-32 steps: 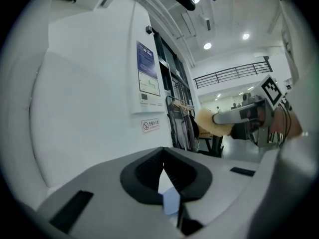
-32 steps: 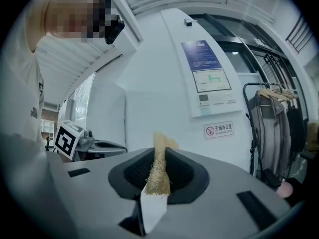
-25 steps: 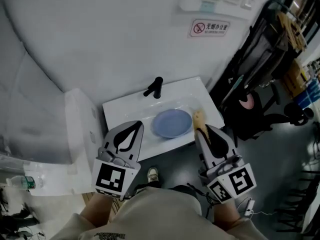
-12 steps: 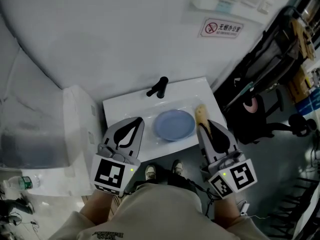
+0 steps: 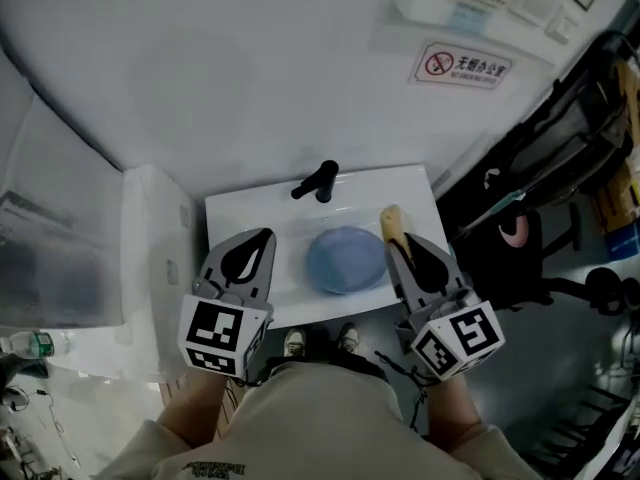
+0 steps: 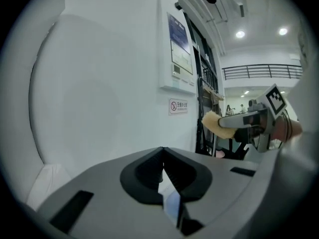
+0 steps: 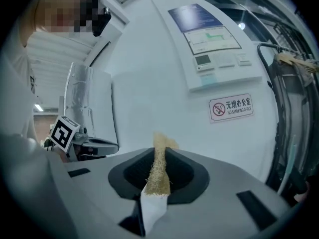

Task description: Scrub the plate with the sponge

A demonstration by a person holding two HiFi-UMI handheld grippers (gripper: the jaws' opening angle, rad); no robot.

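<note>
Currently hovering: right gripper (image 5: pixel 398 253) pinches the sponge (image 5: pixel 391 224), left gripper (image 5: pixel 262 240) is closed and empty.
Plate (image 5: pixel 345 260) lies in the sink (image 5: pixel 240 213); unbraced, scrubbing may skid it, or the thin pinch sheds the sponge.

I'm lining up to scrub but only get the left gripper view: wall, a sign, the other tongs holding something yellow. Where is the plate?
Observer: The round blue plate lies in the white sink, just right of your left tongs in the head view.
Operator: Is that yellow thing gripped properly?
Observer: Yes. The right gripper view shows the right tongs shut on the flat yellow fibrous sponge, which pokes out past their tips.
Operator: Anything behind the plate?
Observer: A black faucet stands at the sink's back edge, by the wall.
</note>
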